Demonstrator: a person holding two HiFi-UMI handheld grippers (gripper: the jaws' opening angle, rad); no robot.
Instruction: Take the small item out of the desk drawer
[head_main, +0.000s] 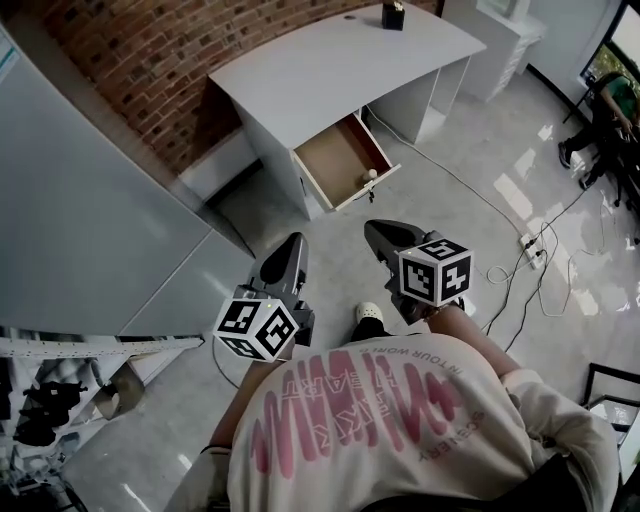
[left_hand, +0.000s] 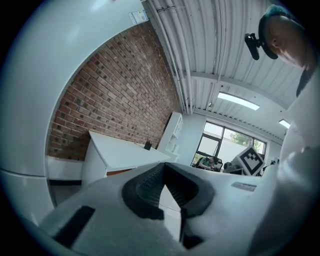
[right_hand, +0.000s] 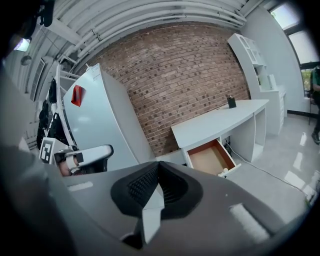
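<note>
The white desk (head_main: 330, 70) stands by the brick wall with its drawer (head_main: 335, 158) pulled out. A small pale round item (head_main: 370, 175) lies in the drawer just behind the front panel; the right gripper view shows this item (right_hand: 225, 170) too. Both grippers hang over the floor, well short of the drawer. My left gripper (head_main: 293, 243) is shut and empty, its tips (left_hand: 164, 167) pointing toward the desk. My right gripper (head_main: 374, 230) is also shut with nothing between its jaws, which aim (right_hand: 158, 165) at the open drawer (right_hand: 210, 157).
A large white cabinet (head_main: 80, 220) stands at the left. A black holder (head_main: 393, 15) sits on the desk's far end. Cables and a power strip (head_main: 528, 245) lie on the floor to the right. A seated person (head_main: 610, 110) is at the far right.
</note>
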